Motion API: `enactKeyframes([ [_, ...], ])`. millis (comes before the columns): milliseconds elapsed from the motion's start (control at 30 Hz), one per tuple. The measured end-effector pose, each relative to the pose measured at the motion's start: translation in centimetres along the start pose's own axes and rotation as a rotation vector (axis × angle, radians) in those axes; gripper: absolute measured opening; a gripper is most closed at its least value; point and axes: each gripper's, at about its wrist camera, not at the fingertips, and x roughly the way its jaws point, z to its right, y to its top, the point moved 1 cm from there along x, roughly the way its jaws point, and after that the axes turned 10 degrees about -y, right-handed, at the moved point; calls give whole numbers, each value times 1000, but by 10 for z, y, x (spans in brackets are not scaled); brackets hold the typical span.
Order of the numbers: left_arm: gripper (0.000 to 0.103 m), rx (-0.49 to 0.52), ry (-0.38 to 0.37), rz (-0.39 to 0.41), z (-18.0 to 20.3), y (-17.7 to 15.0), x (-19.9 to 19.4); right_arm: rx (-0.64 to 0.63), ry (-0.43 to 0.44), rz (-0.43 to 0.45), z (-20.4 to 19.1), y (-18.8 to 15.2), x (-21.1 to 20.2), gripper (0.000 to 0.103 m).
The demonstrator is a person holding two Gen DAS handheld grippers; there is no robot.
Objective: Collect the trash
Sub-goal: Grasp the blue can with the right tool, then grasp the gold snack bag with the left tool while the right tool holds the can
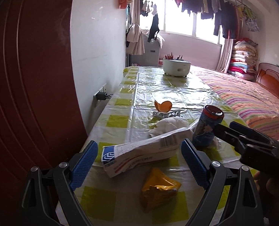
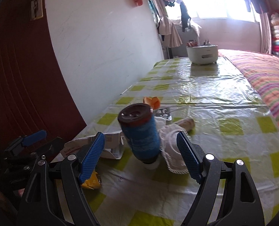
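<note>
Left tool (image 1: pixel 139 162) released, jaws wide, angled down over desk (image 1: pixel 158 92): yellow wrapper (image 1: pixel 158 192) just below, white carton (image 1: pixel 139 150) flat between jaws, untouched. Likely next pick. Right tool (image 2: pixel 140 150) also released, blue bottle (image 2: pixel 139 131) tilted between jaws, pads apart from it. Beyond: crumpled tissue (image 1: pixel 169 126), foil scrap (image 1: pixel 167 114), orange peel (image 1: pixel 163 105). Farthest: white pot (image 1: pixel 176 66).

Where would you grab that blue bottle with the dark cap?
Probably around the middle of the blue bottle, jaws closing on its round sides from the near side. It stands tilted, cap up, and the open right gripper already faces it with a pad on each side.
</note>
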Motion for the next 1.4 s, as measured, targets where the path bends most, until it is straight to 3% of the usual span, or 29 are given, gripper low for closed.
enactKeyframes([
  [433,87,-24,13,-16,-17,-5,-2,-34,-41,-56,-11,7,39,76],
  [533,87,-23,7,-23,-18,-5,-2,-8,-19,-90,-7,7,50,46],
  [700,87,-53,-13,-45,-29,-6,-1,90,18,-106,12,6,53,45],
  [867,87,-91,-117,-99,-33,-9,-2,149,31,-72,26,10,38,45],
  [1133,87,19,-243,-216,-3,-24,4,153,47,-36,25,7,21,45],
  [1333,87,41,-232,-246,11,-30,15,138,55,-11,24,7,9,45],
  [1367,84,33,-239,-250,12,-30,16,140,57,-8,25,6,8,45],
  [1400,74,29,-246,-260,12,-31,19,143,56,-4,26,5,6,45],
])
